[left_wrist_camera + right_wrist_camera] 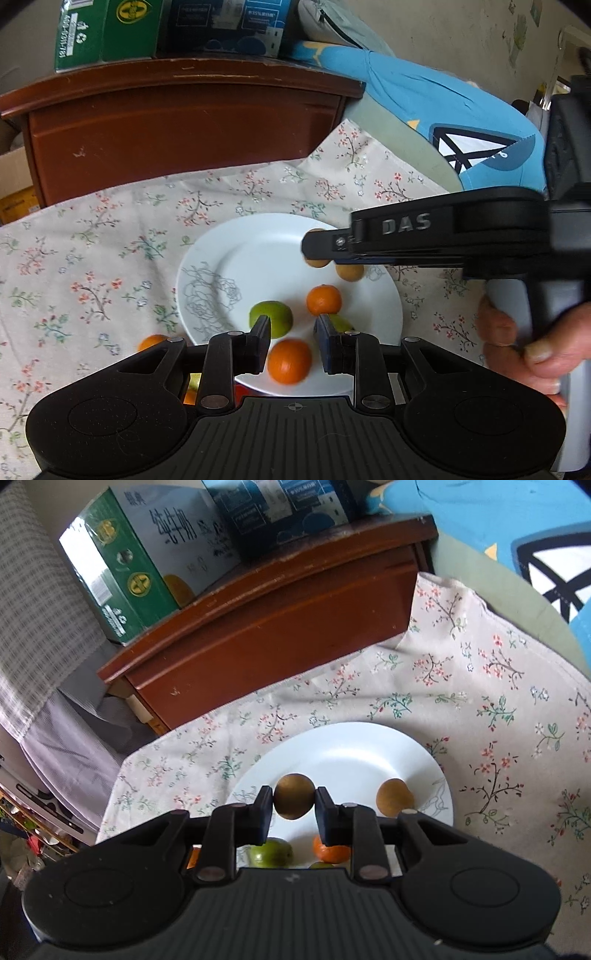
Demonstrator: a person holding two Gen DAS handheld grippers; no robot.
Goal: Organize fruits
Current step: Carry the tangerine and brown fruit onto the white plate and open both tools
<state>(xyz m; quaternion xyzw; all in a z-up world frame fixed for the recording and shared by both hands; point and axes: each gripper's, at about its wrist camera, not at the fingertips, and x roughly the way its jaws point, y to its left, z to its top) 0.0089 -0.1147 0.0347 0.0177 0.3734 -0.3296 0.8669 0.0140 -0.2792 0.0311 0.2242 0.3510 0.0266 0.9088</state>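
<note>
Right tongs (294, 805) clamp a brown fruit (294, 796) above the plate (343, 746); left tongs (291, 341) grip an orange (289, 361).

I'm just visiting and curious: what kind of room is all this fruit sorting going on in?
Most likely a lived-in home, perhaps a bedroom: a floral cloth under the white plate, a wooden cabinet stacked with cartons, and blue bedding behind.

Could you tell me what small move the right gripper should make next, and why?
Probably lower a little and open: the right gripper is shut on a brown fruit above the white plate, where another brown fruit already lies.
</note>
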